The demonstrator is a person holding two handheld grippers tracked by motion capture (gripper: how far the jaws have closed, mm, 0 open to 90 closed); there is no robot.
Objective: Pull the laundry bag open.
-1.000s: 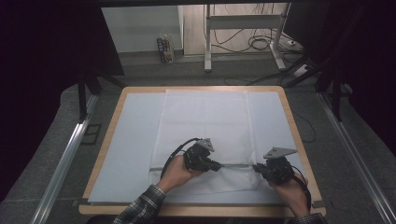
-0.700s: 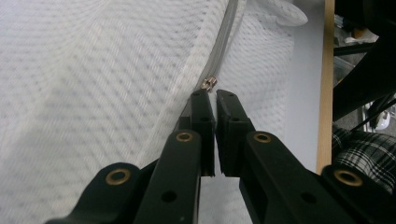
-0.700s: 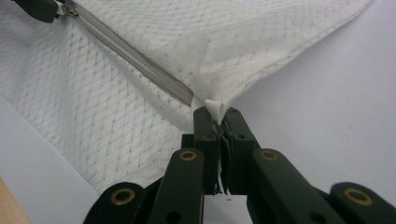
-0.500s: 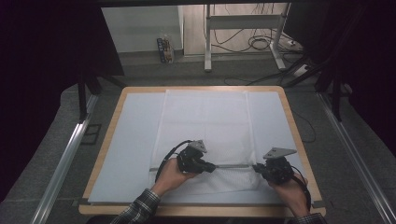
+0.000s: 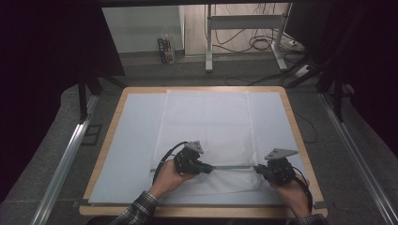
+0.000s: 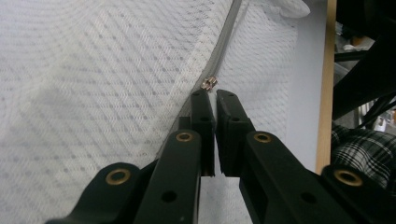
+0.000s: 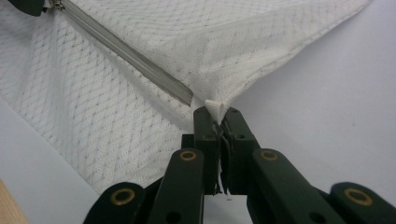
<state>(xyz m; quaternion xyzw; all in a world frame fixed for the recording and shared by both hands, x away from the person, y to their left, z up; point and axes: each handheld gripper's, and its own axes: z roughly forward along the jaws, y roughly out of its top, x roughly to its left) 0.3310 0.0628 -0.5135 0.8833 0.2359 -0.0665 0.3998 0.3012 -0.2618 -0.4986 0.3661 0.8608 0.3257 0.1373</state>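
Mesh bag [image 5: 206, 126], flat near counter's front edge; right gripper [image 7: 218, 116] clamped on zipper-end corner as anchor; left gripper [image 6: 214, 100] nearly closed behind zipper slider [image 6: 209, 83], grip unclear

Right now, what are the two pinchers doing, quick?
Left gripper: closed, at the small metal zipper slider of the white mesh bag; grip on it unclear.
Right gripper: closed on the bag's corner.

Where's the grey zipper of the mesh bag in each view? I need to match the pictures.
High view: zipper runs level between the two tongs, near the table's front edge.
Left gripper view: slants up from the jaw tips to the top edge.
Right gripper view: upper left, running diagonally to the jaws.
Shared landmark: white mesh bag.
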